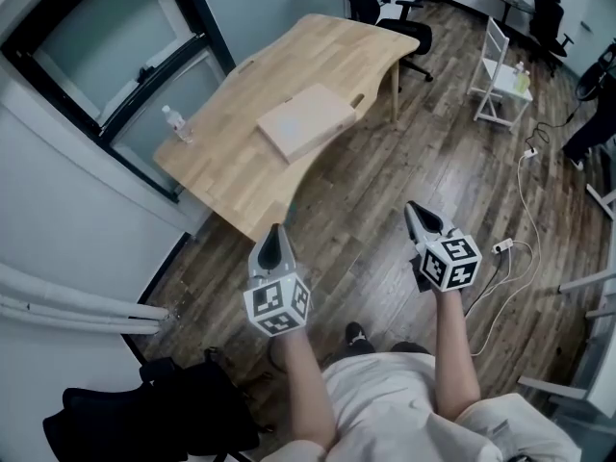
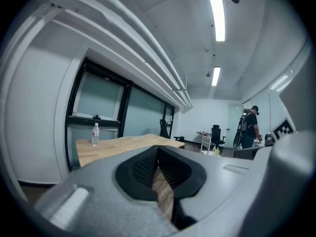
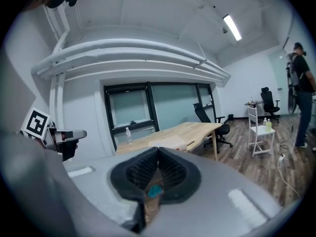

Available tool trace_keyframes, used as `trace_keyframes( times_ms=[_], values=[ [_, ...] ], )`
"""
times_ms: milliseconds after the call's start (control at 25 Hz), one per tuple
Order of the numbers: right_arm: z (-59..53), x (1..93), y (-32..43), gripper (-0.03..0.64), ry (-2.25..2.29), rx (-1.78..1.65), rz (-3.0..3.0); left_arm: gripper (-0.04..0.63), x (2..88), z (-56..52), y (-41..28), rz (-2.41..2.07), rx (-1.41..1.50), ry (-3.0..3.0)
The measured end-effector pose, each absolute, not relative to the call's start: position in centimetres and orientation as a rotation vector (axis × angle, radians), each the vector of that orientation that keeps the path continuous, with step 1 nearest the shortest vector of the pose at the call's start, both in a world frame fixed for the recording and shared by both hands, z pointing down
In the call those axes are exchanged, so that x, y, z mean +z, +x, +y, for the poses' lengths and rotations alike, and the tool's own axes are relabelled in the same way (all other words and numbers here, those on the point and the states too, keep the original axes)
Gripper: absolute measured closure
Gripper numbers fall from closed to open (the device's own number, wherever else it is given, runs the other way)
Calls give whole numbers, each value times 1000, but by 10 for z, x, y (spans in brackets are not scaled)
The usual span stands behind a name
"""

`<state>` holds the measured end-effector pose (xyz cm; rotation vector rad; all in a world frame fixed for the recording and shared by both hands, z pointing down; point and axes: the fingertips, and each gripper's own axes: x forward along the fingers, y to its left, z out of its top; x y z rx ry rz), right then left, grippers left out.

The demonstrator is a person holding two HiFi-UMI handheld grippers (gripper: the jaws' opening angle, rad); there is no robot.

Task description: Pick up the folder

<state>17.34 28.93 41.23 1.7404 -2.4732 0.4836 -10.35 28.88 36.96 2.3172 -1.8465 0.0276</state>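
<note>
The folder, a flat pale tan slab, lies near the middle of the wooden table, well ahead of both grippers. In the right gripper view the folder shows low on the tabletop. My left gripper is shut and holds nothing, hanging over the floor just short of the table's near corner. My right gripper is likewise shut and holds nothing, over the floor to the right of the table. In their own views, the left gripper and the right gripper have their pads together.
A water bottle stands at the table's left edge by the windows. A black office chair sits at the far end, a white rack farther right. A cable with a power strip lies on the floor. A person stands at the far right.
</note>
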Motion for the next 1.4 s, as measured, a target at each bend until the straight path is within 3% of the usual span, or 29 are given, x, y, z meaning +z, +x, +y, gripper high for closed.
trace_keyframes(
  times_ms=[880,1400],
  values=[
    [186,409,121,615,1629,429,-2522,588,371,214,-161,-1953,1,2234],
    [48,390,164,615,1680,457,-2592,588,351,77,-118,-1966,91,2286]
  ],
)
